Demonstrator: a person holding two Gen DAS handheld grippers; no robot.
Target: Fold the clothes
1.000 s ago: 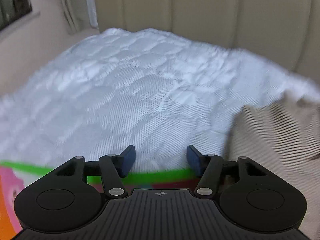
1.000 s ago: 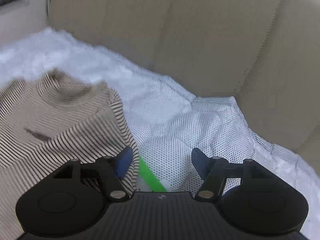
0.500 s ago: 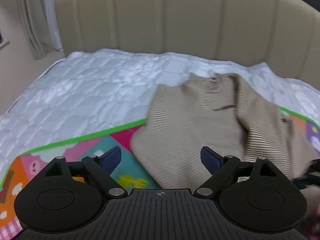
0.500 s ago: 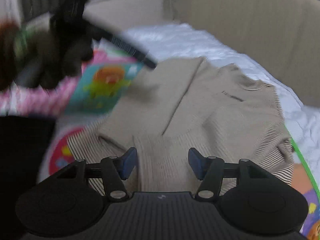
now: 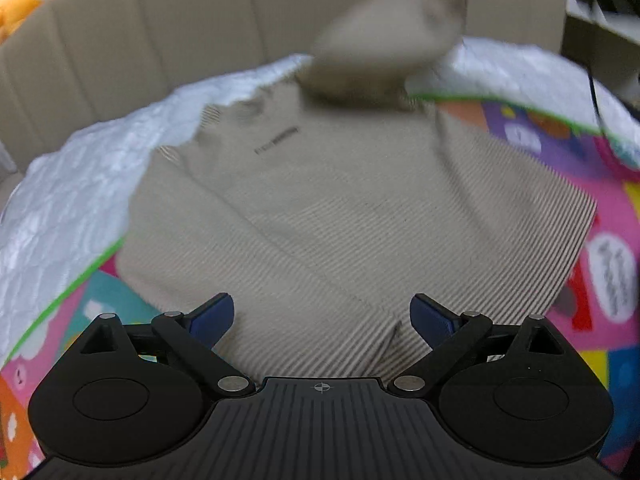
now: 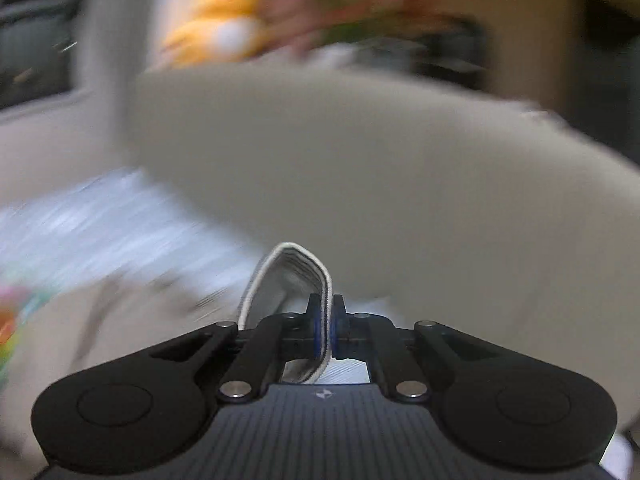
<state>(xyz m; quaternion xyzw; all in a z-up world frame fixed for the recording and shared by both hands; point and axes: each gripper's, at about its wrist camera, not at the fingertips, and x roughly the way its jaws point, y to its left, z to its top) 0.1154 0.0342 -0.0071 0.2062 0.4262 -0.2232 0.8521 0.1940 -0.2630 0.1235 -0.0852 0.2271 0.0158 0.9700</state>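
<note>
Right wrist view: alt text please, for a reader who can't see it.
The right gripper is shut on a folded edge of striped fabric. Behind it, badly blurred, a beige headboard and white bedding.

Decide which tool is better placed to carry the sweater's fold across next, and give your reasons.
Right. The right tool is already shut on an edge of the beige striped knit sweater and has it lifted. The left tool is open above the sweater, gripping nothing.

raised sweater sleeve (image 5: pixel 396 28) hangs before the headboard (image 5: pixel 160 40).
</note>
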